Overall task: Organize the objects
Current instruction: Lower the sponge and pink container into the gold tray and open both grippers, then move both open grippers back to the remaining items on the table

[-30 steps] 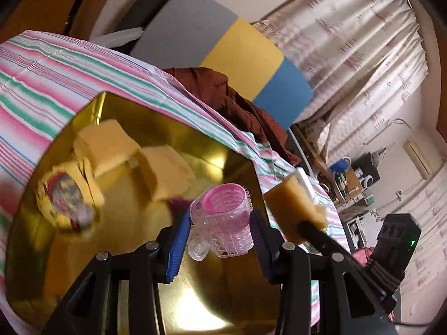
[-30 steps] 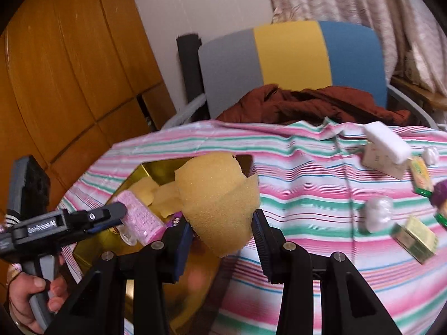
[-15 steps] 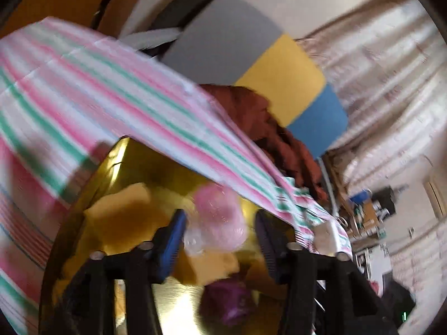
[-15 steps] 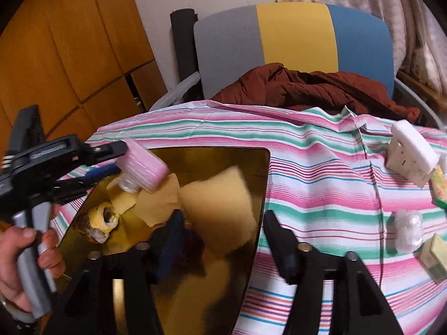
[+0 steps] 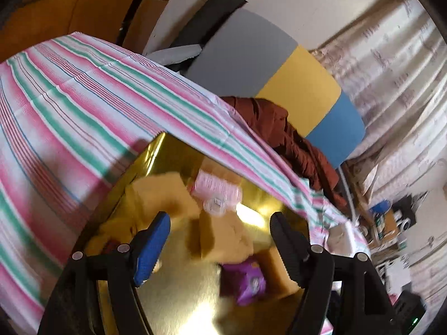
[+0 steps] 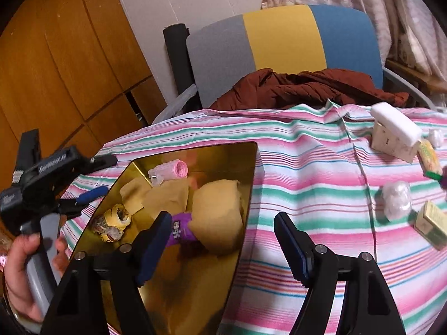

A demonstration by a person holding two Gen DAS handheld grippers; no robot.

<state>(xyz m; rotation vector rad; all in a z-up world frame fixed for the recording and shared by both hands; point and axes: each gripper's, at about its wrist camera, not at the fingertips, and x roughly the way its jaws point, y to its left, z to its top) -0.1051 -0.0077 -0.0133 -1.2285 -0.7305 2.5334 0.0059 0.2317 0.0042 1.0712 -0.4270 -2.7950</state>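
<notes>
Seemingly beyond the left gripper (image 5: 216, 245) (jaws apart), pink roller (image 5: 216, 188).

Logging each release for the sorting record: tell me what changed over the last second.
Both tools let go. The left tool dropped the pink plastic hair roller into the gold metal tray; the right tool dropped the yellow foam sponge there. Both now hang open. Items on the striped cloth stayed.

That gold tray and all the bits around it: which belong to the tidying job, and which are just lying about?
Job:
gold tray
pink hair roller
yellow sponges
purple packet
small boxes
white wrapped balls

Lying about:
brown jacket
chair
curtains
</notes>
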